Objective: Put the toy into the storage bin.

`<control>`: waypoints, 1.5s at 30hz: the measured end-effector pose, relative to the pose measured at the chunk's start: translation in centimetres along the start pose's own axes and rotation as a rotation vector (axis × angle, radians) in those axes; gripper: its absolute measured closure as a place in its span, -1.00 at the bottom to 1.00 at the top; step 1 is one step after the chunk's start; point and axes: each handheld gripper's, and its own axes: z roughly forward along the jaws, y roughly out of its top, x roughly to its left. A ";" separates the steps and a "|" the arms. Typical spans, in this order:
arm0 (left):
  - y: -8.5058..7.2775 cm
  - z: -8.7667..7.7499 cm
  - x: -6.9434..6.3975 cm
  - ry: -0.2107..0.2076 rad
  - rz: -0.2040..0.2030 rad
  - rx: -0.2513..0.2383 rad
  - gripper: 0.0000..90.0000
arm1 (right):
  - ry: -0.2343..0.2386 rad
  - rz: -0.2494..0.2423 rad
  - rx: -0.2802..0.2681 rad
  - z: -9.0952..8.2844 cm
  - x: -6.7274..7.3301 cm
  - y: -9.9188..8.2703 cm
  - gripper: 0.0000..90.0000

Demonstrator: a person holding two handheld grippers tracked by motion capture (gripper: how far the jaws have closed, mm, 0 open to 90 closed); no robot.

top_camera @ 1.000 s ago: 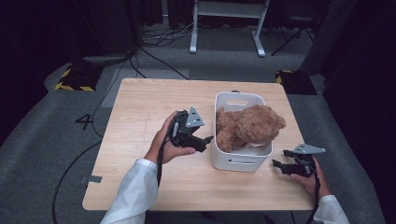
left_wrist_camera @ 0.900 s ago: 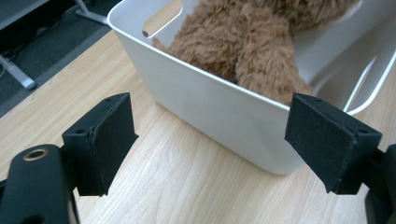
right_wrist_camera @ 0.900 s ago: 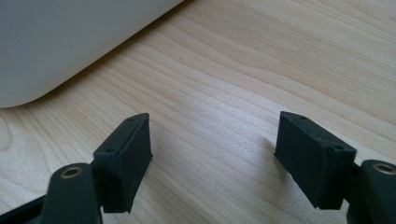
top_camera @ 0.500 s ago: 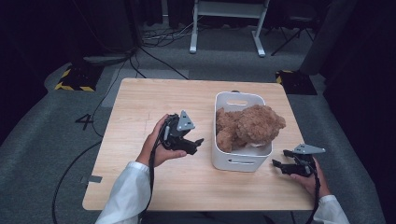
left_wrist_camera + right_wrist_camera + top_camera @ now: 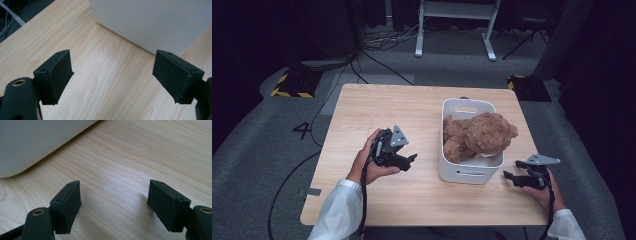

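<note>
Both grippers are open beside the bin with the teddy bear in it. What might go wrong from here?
1. The teddy bear bulges above the white bin; a one-sided pull may tip the bin.
2. The right gripper sits near the table edge, close to the bin wall, and may nudge it.

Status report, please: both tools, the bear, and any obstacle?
Left tool open, empty, left of bin. Right tool open, empty, right of bin. Teddy bear lies in bin. No obstacle on table.

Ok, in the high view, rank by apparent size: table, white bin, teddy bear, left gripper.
1. Wooden table, far the largest.
2. White bin.
3. Brown teddy bear, lying inside the bin and partly hidden by its wall.
4. Left gripper, smallest.
</note>
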 end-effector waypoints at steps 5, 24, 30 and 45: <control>-0.9 0.0 0.2 0.012 -0.006 0.016 -0.64 | 0.000 0.000 0.000 0.0 0.0 0.0 -0.40; -4.3 0.4 0.7 0.037 -0.031 0.070 -0.64 | 0.000 0.000 0.000 0.0 0.0 0.0 -0.40; -5.4 0.9 0.6 0.044 -0.041 0.101 -0.64 | 0.000 0.000 0.000 0.0 0.0 0.0 -0.40; -7.5 1.8 0.4 0.039 -0.062 0.130 -0.64 | 0.000 0.000 0.000 0.0 0.0 0.0 -0.40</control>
